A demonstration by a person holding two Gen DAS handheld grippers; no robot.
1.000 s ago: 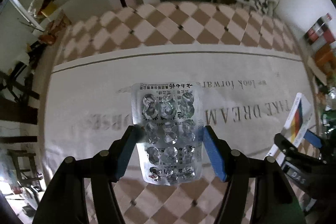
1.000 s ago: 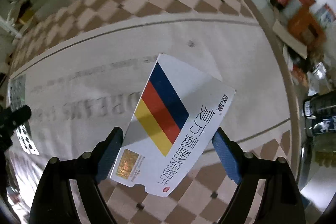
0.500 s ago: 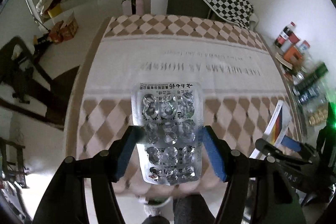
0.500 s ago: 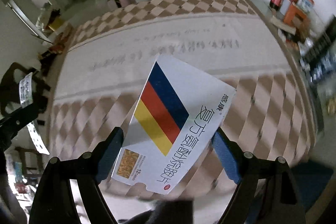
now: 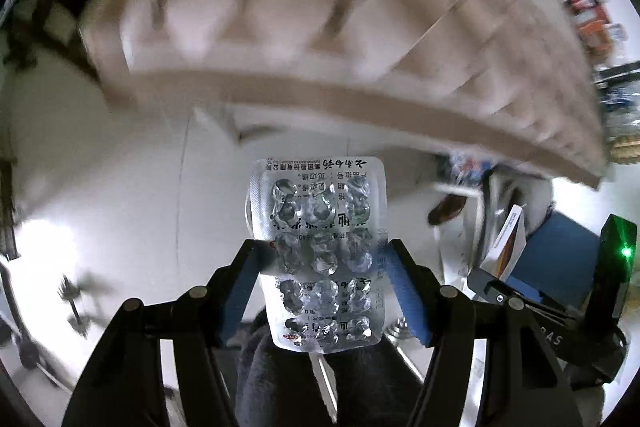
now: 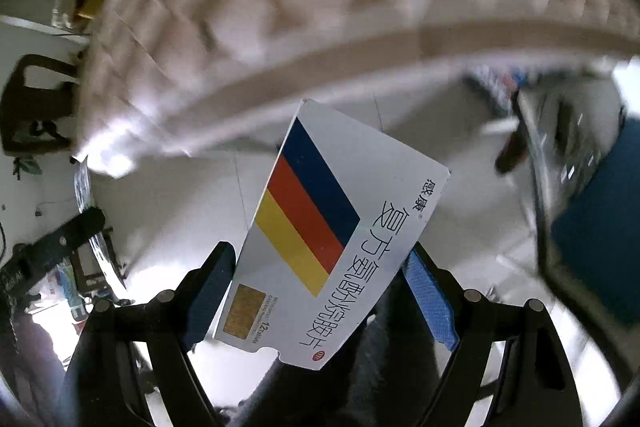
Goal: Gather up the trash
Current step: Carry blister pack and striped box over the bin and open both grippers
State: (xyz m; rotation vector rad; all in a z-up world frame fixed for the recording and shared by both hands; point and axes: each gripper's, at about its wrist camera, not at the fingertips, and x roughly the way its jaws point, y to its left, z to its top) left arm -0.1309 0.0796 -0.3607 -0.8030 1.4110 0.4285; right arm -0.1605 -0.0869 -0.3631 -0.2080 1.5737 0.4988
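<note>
Pinching blister pack — left gripper

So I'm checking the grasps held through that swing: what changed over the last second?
Both grippers swung away from the tabletop: a second ago they looked down on the checkered tablecloth, which now sits blurred high in both views with pale floor below. The left gripper stays shut on the blister pack, the right gripper on the medicine box, each at the same place between the pads. Nothing was let go.
</note>
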